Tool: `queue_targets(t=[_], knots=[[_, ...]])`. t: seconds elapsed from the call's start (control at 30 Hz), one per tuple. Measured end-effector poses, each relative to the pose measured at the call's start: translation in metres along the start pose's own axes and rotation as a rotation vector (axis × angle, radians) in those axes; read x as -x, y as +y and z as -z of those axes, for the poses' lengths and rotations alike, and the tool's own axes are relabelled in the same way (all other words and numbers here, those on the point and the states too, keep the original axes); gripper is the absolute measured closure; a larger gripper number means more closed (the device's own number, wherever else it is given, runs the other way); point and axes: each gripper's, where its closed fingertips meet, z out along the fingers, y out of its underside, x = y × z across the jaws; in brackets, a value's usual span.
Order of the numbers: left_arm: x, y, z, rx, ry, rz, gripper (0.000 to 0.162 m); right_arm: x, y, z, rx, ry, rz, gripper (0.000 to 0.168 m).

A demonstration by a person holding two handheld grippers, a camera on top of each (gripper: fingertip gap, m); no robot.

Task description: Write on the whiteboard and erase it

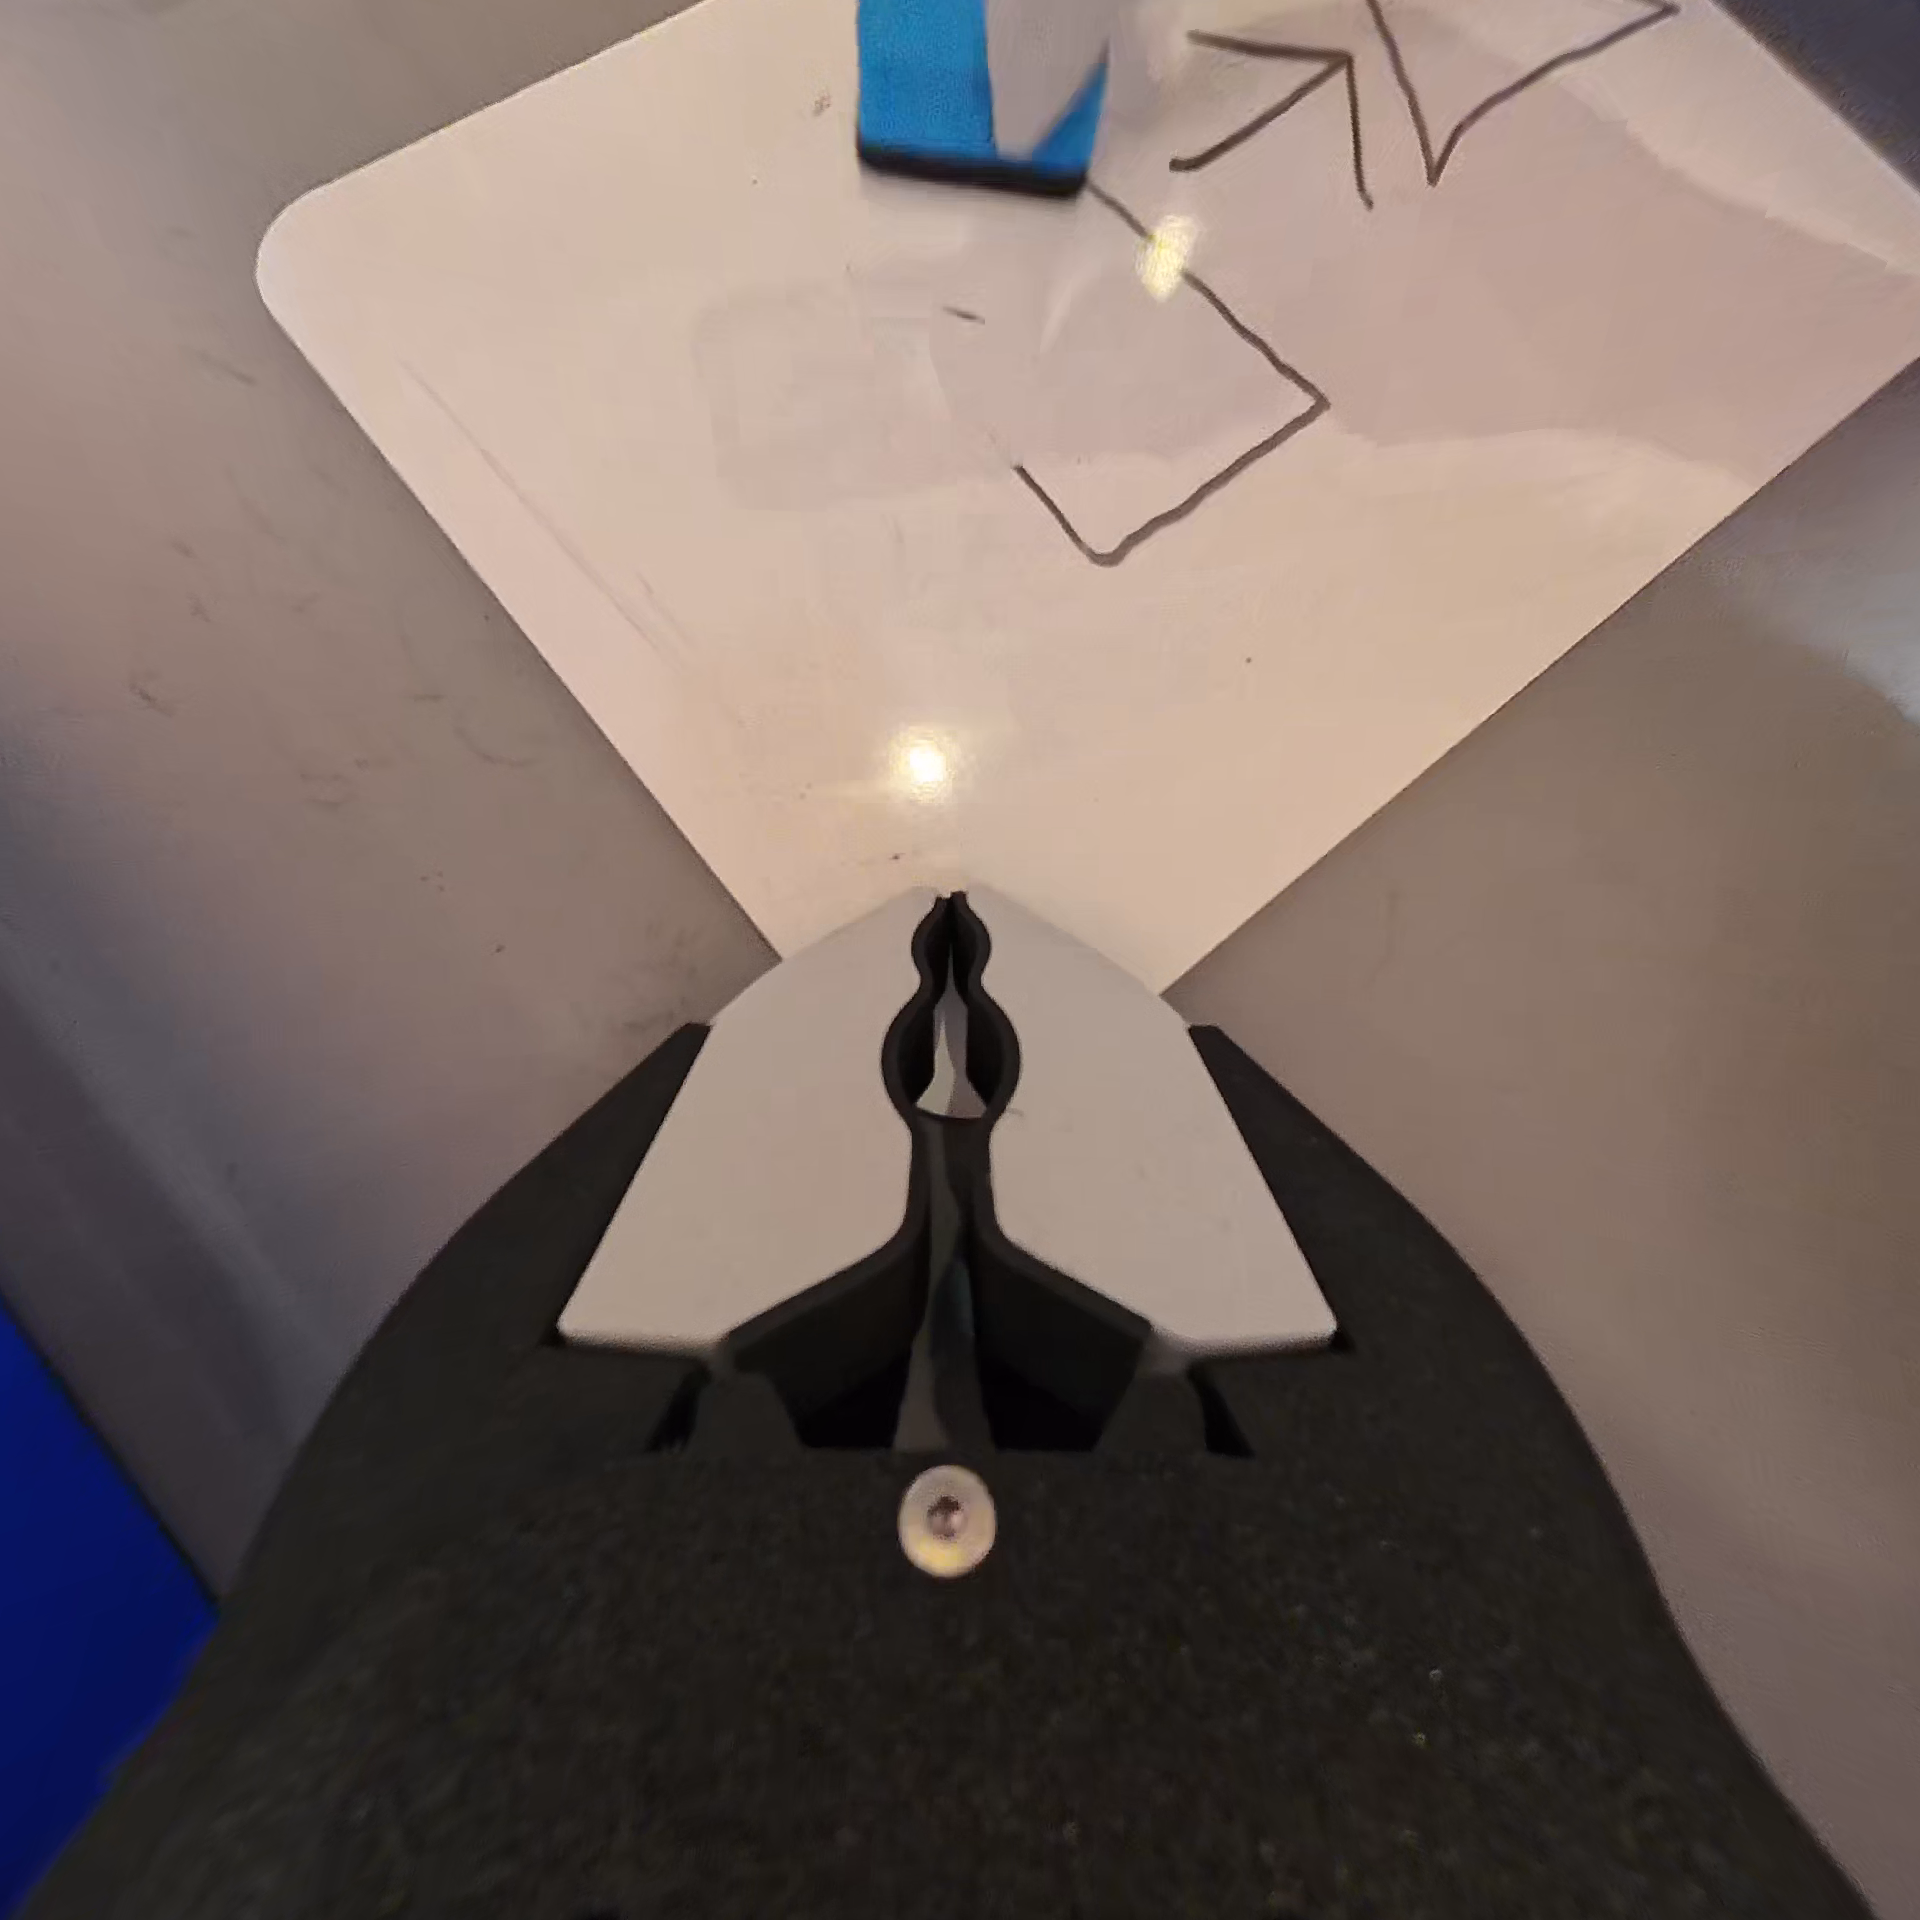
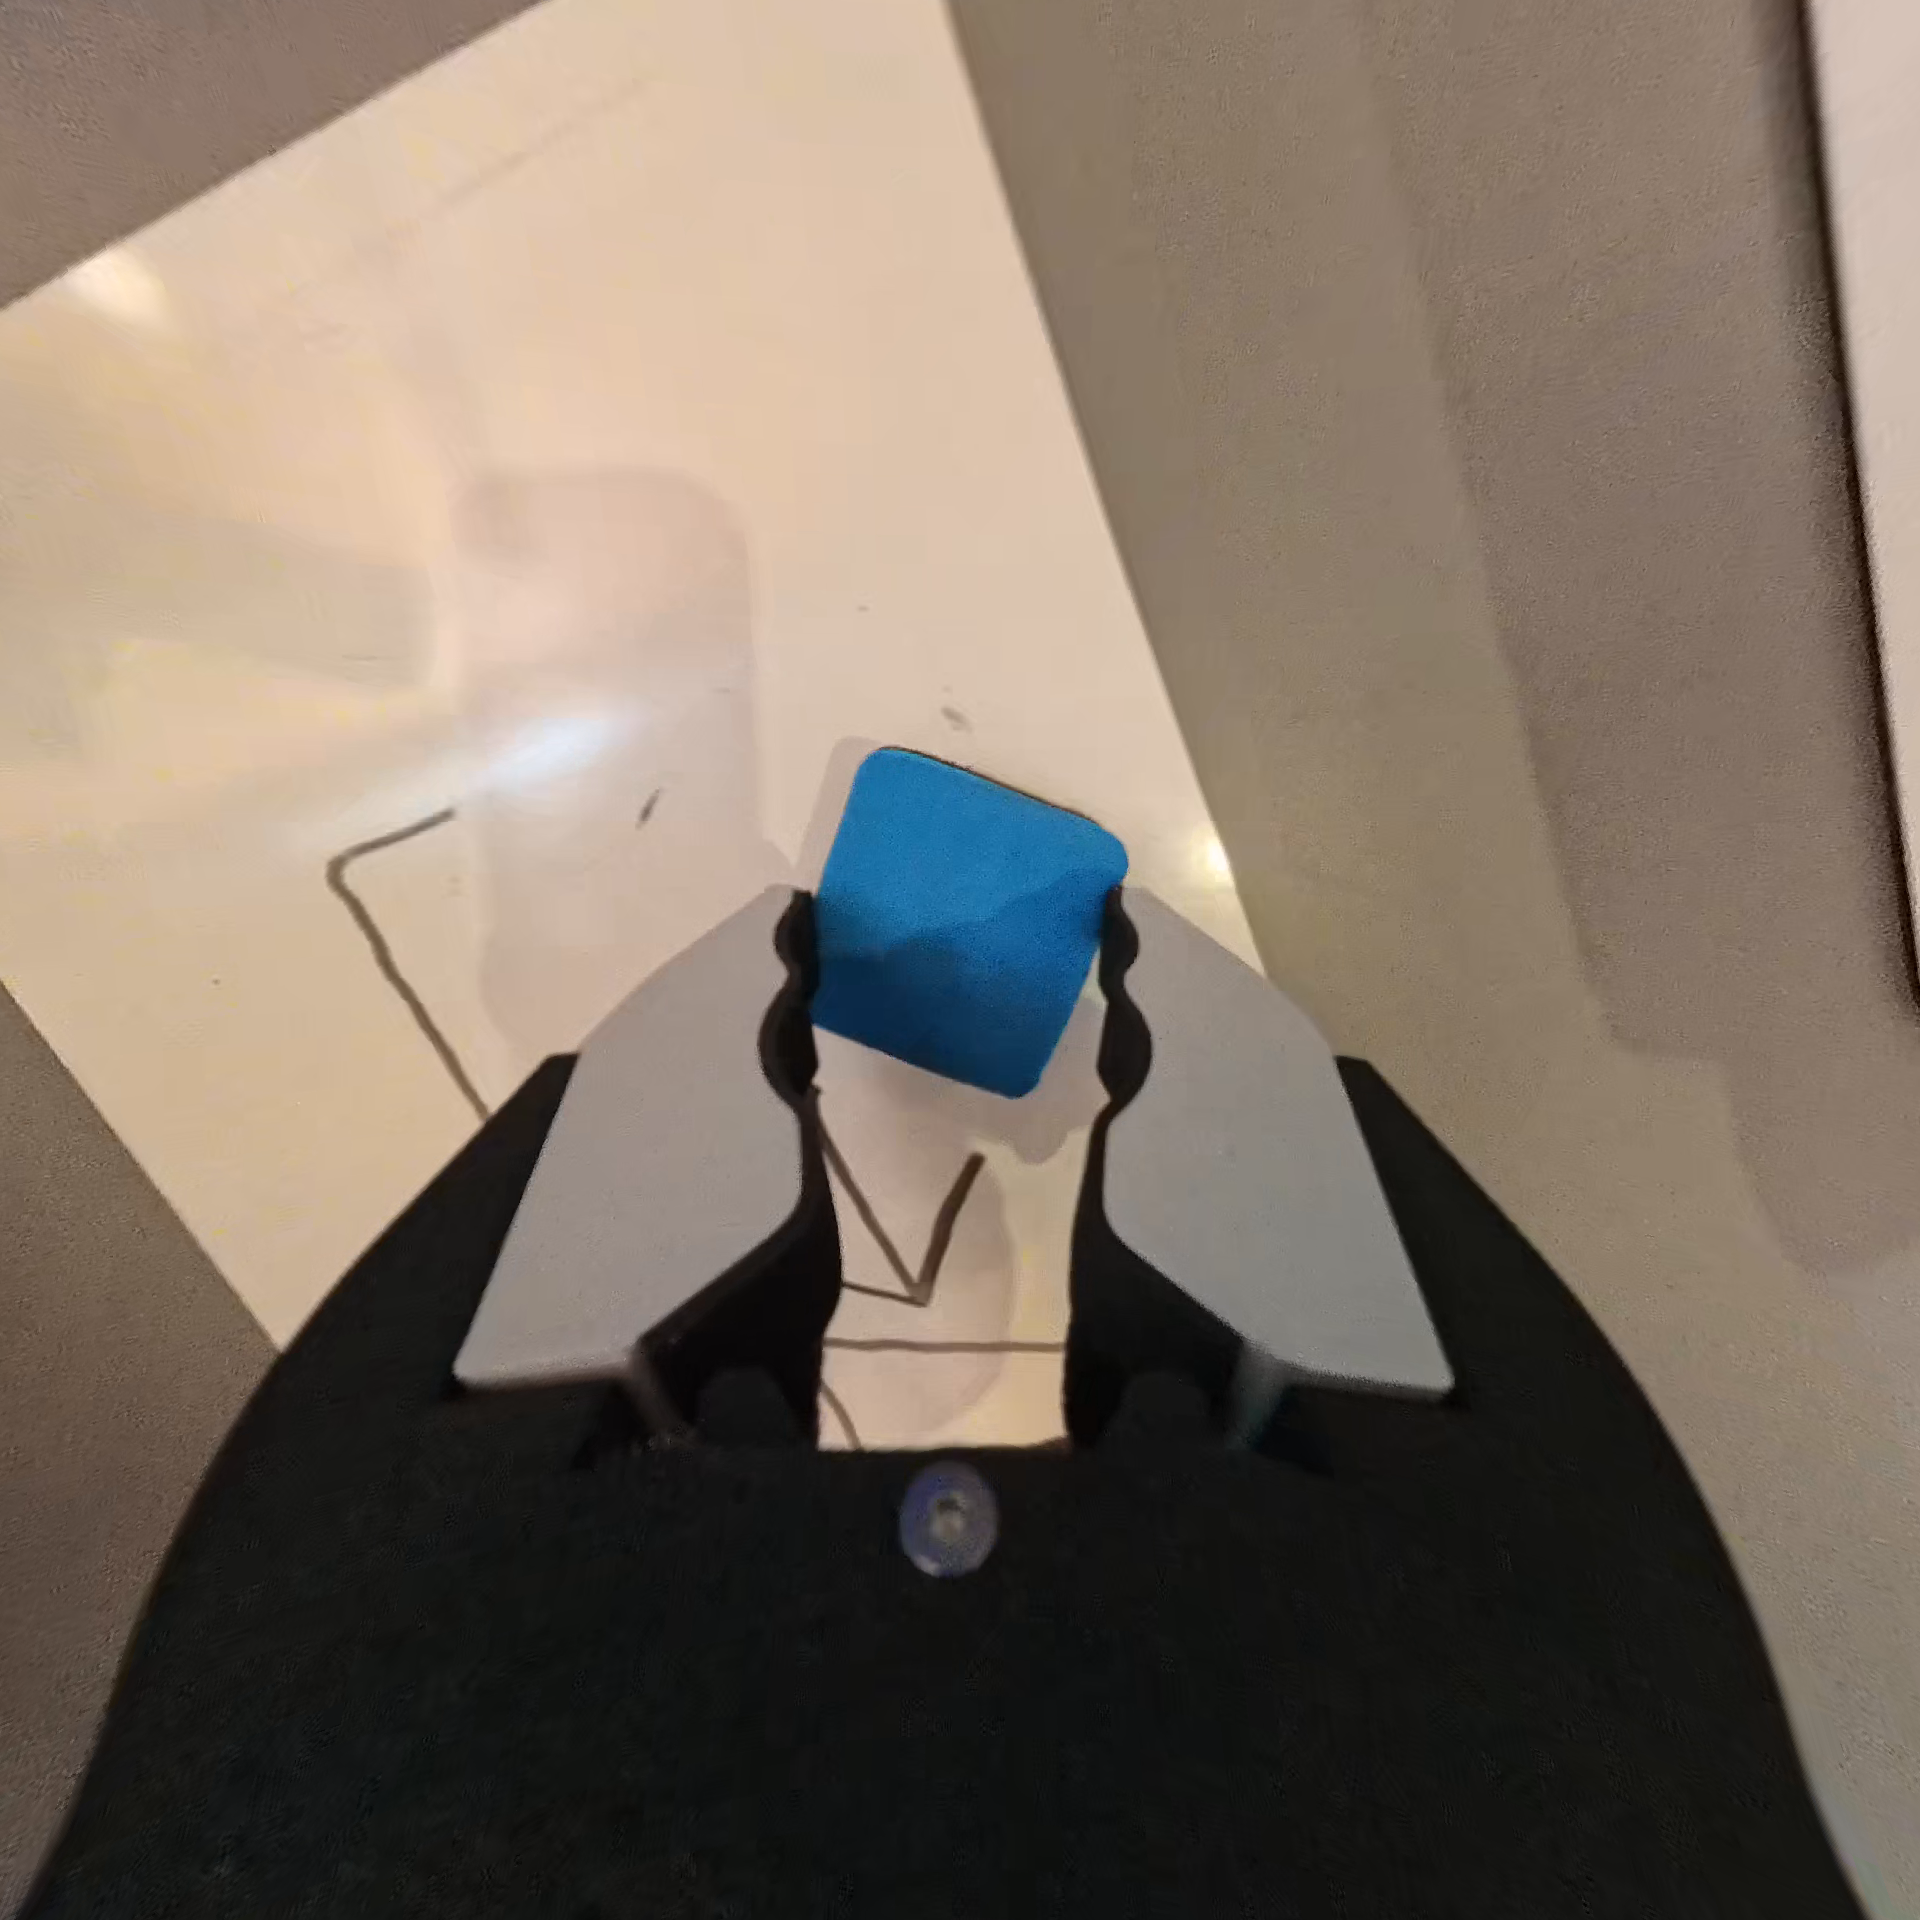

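A white whiteboard (image 1: 831, 644) lies flat on a grey table. It bears black marker drawings: a partly wiped square (image 1: 1174, 457), an arrow (image 1: 1288, 104) and a pointed shape (image 1: 1496, 83). My left gripper (image 1: 952, 896) is shut and empty, its tips over the board's near corner. My right gripper (image 2: 956, 914) is shut on a blue eraser (image 2: 961, 920) with a black felt base, pressed on the whiteboard (image 2: 312, 520) beside drawn lines (image 2: 384, 935). The eraser also shows in the left wrist view (image 1: 925, 94) at the top, next to the square's wiped edge.
The grey table (image 1: 260, 675) surrounds the board on all sides and also shows in the right wrist view (image 2: 1455, 520). A blue object (image 1: 62, 1558) sits at the lower left edge of the left wrist view. A pale strip (image 2: 1870, 416) runs along the far right.
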Motion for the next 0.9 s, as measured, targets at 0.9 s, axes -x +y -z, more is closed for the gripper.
queue_targets(t=[0.9], knots=[[-0.005,-0.001,-0.001,0.017,-0.008,-0.030,0.162,0.024,0.029,0.012,0.090,0.039,0.016,0.116]])
